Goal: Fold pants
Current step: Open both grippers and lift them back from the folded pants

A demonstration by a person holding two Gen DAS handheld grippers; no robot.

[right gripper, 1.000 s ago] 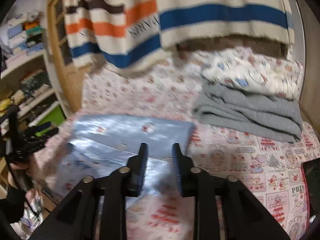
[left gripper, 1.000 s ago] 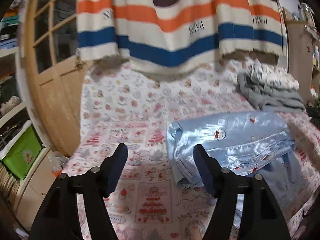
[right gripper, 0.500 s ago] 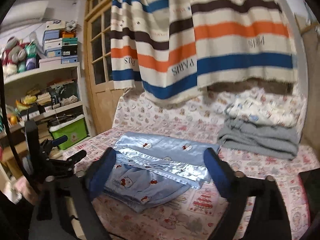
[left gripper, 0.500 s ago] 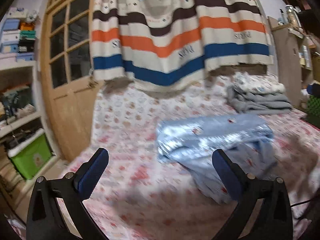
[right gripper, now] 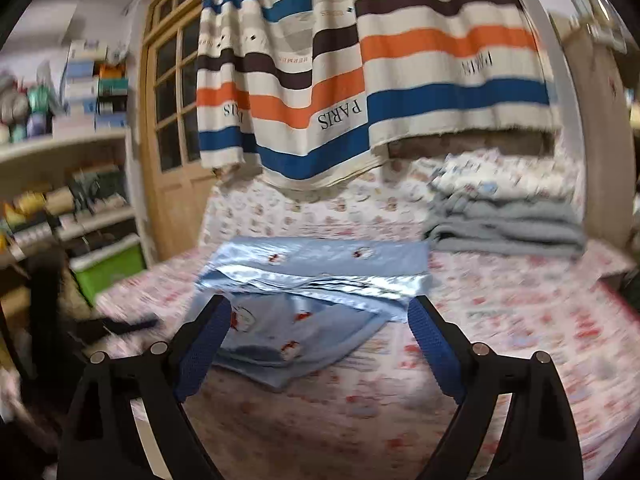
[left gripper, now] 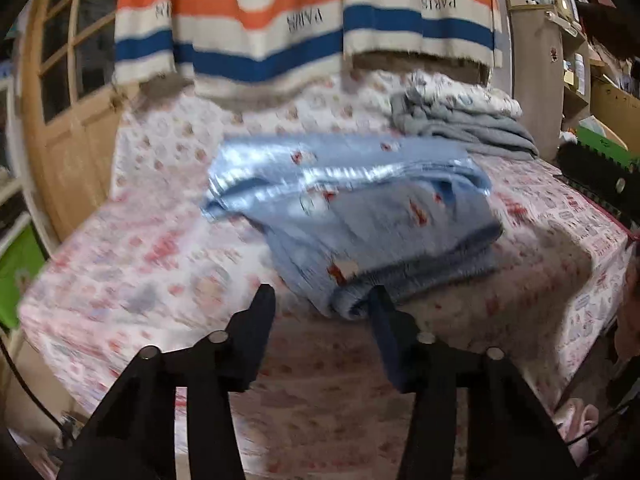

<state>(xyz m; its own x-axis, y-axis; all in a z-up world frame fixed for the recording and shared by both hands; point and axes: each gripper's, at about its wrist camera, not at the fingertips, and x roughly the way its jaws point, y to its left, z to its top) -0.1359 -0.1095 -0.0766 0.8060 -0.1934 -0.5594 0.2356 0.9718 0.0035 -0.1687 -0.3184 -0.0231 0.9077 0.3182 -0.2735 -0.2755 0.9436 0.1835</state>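
- Both cameras have pulled back from the pants (left gripper: 352,216) since a second ago, so the whole folded bundle now shows.
- Light-blue satin pants (right gripper: 316,284) lie folded on the bed (left gripper: 160,248), long axis running across the bed, left to right.
- Left hand-held gripper (left gripper: 322,300): jaws closing, nothing between them, right fingertip just beside the bundle's near corner.
- Right hand-held gripper (right gripper: 318,312): jaws wide apart, empty.
- Grey folded clothes (right gripper: 508,228) sit behind, under a striped blanket (left gripper: 304,20).

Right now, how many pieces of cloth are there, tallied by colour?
Light blue pants: 1
Grey folded cloth: 1
White printed folded cloth: 1
Striped hanging blanket: 1
Pink printed bed sheet: 1
Total: 5
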